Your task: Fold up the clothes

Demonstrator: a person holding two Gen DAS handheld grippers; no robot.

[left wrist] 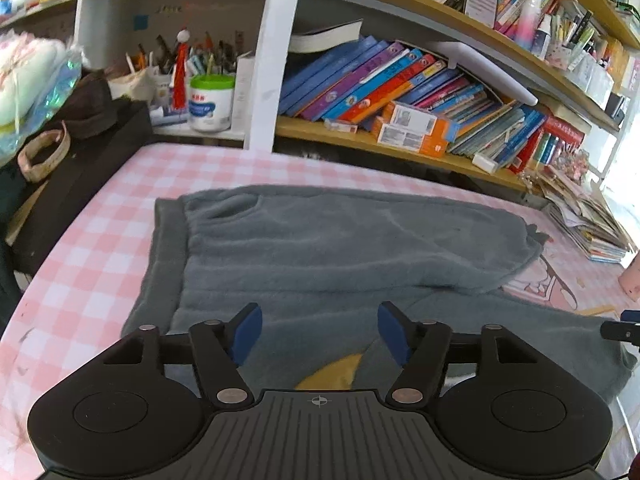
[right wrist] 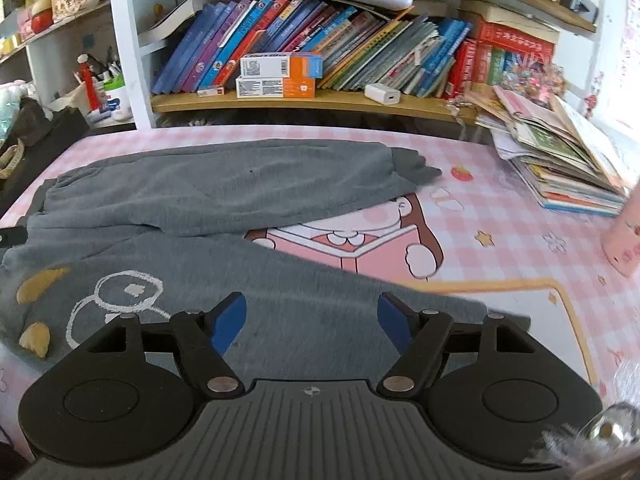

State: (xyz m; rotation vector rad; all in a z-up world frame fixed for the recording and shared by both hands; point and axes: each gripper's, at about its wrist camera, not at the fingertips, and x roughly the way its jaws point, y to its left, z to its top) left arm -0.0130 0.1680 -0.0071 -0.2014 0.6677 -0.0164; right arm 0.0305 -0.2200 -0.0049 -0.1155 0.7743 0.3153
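Observation:
A pair of grey fleece trousers [left wrist: 340, 248] lies flat on the pink checked table cover [left wrist: 100, 248], waistband at the left and the two legs spread towards the right. The near leg carries a white and yellow print [right wrist: 120, 300]. The far leg [right wrist: 240, 184] ends in a cuff [right wrist: 416, 168]. My left gripper [left wrist: 319, 330] is open and empty, hovering over the near leg close to the yellow patch [left wrist: 332, 372]. My right gripper [right wrist: 312, 318] is open and empty above the near leg further right. Its tip also shows in the left wrist view [left wrist: 620, 330].
Bookshelves [right wrist: 320, 96] packed with books run along the far edge. A stack of magazines [right wrist: 560, 160] sits at the right of the table. A pink cup [right wrist: 624, 240] stands at the right edge. A dark bag [left wrist: 80, 160] and clutter lie at the left.

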